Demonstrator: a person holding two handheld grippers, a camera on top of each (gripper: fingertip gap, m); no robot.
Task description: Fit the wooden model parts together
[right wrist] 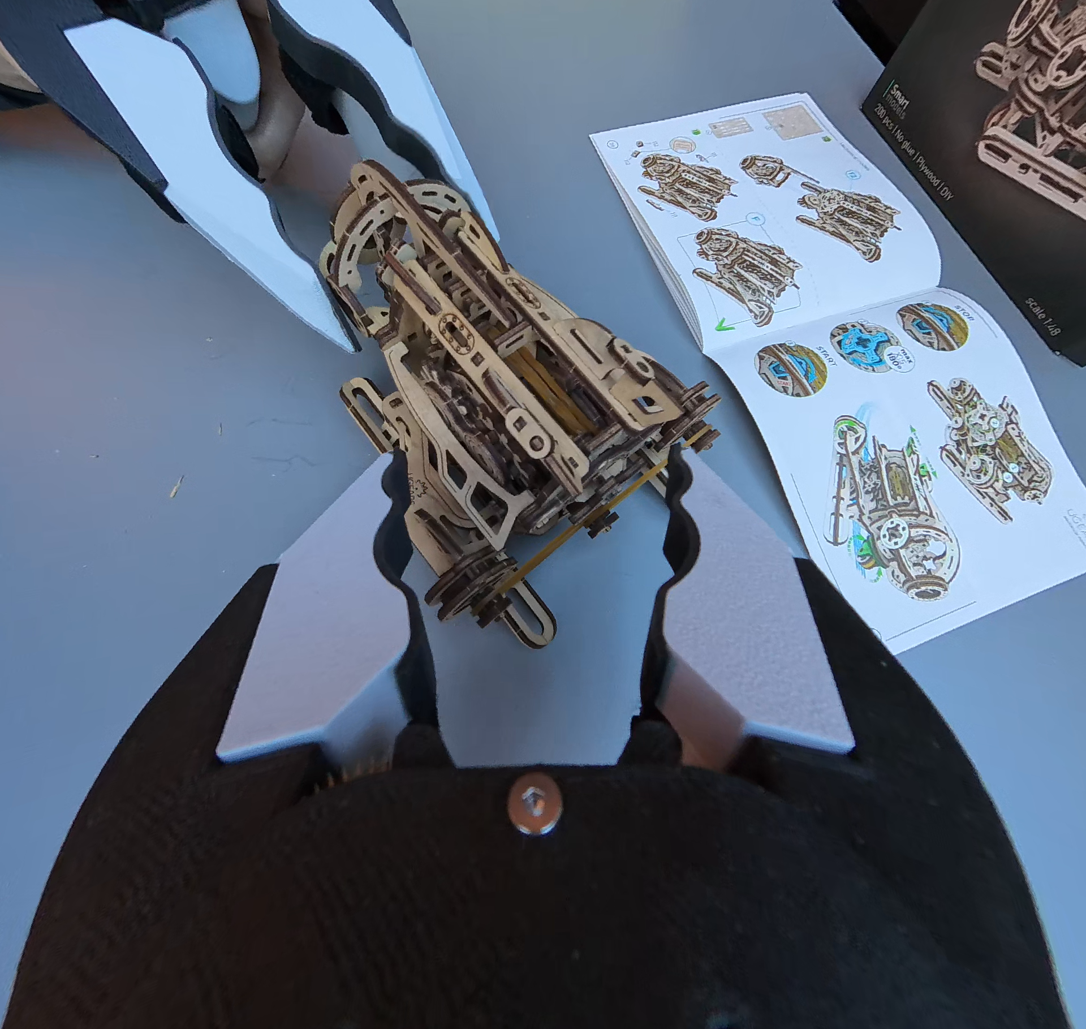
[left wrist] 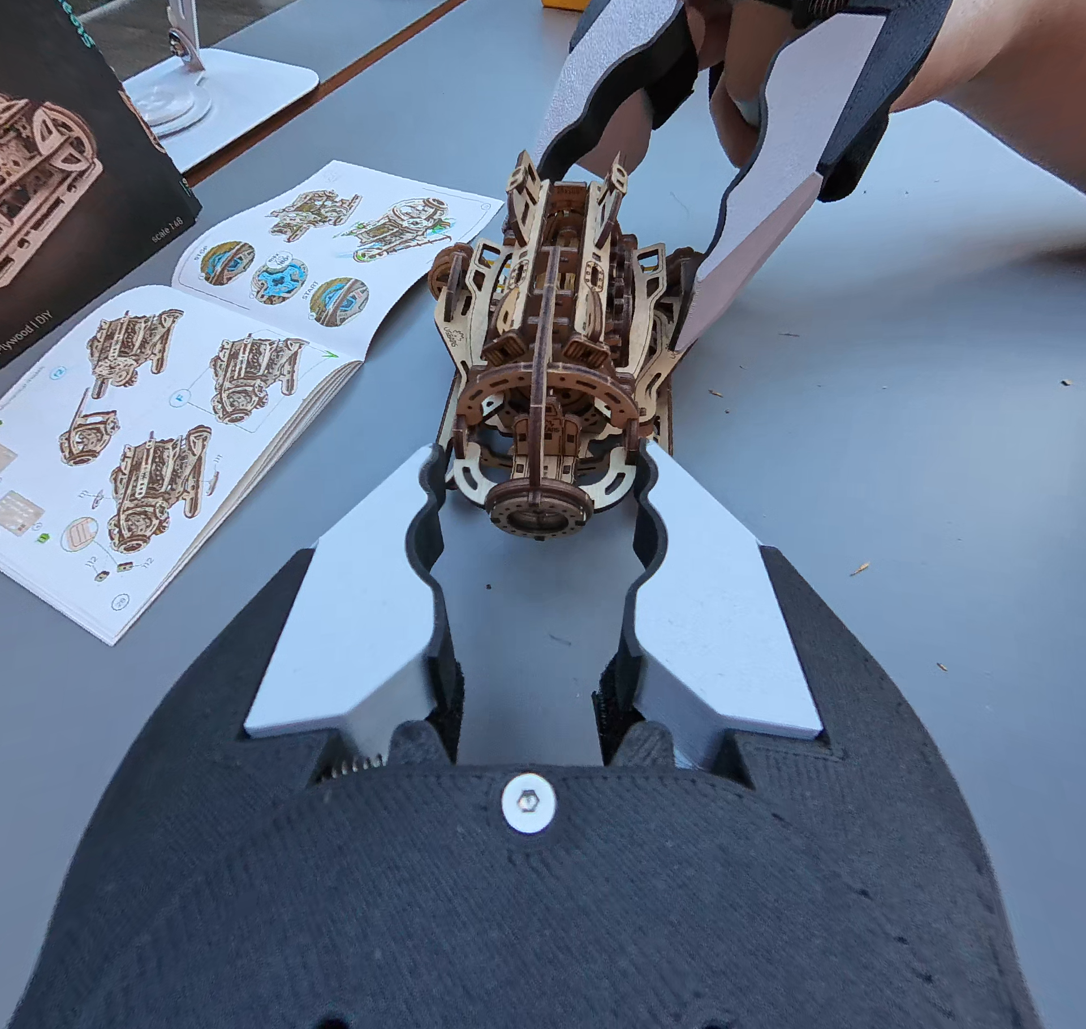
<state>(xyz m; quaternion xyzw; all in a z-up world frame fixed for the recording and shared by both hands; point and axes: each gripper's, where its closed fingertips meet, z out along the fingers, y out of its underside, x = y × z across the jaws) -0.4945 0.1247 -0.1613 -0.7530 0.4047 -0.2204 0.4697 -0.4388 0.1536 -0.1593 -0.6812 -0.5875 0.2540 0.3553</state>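
Grey tabletop (left wrist: 881, 472) carries, from your left, a printed black box (left wrist: 64, 166), an open illustrated booklet (left wrist: 194, 413) and the wooden model (left wrist: 546, 354). Your left gripper (left wrist: 540, 460) brackets its round front end, spread wide; your right gripper (right wrist: 535, 472) straddles the rear, equally wide, gripping nothing.

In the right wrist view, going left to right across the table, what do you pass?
The other claw, the left claw, at the model's far end → the wooden model in the middle → the open instruction booklet → the dark model box at the right edge.
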